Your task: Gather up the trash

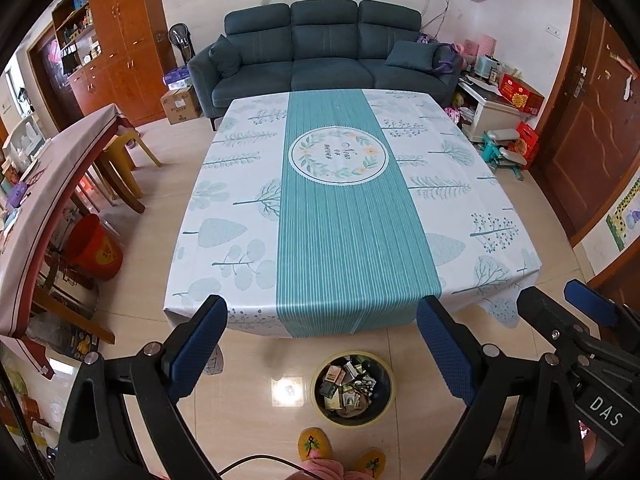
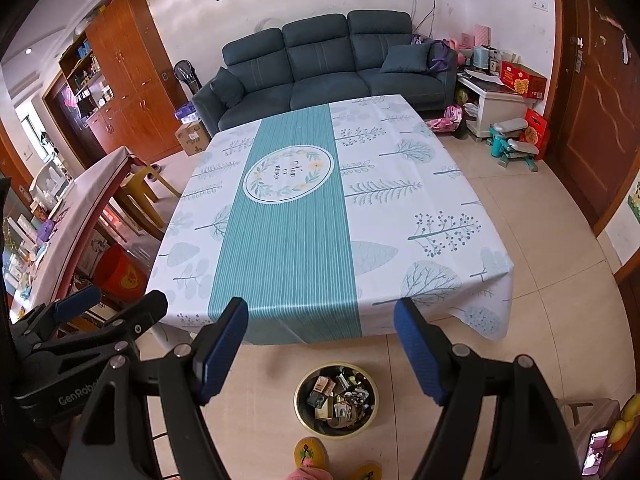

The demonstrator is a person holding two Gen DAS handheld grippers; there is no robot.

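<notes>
"DAS" reads white on the right gripper's [image 1: 560,308] black body; "GenRobo…" shows on the left gripper's [image 2: 108,300] housing, the rest cut off. Both tongs tilt down over the floor, jaws spread wide, nothing between the dimpled blue pads [image 1: 200,344]. Round yellow-rimmed bin [image 1: 353,388], packed with wrappers and probably small cartons, sits just before the tablecloth's [image 1: 340,208] near edge, between the left gripper's fingers.

Below and between the left tongs [image 1: 322,340] stands a bin [image 1: 353,420] on the floor, with trash [image 1: 348,386] in it. Just nearer than the bin are two slippers [image 1: 314,443]. Ahead of the tongs lies the table [image 1: 340,216], a sofa [image 1: 320,56] behind it. The right tongs [image 2: 320,340] hang beside the left ones.
</notes>
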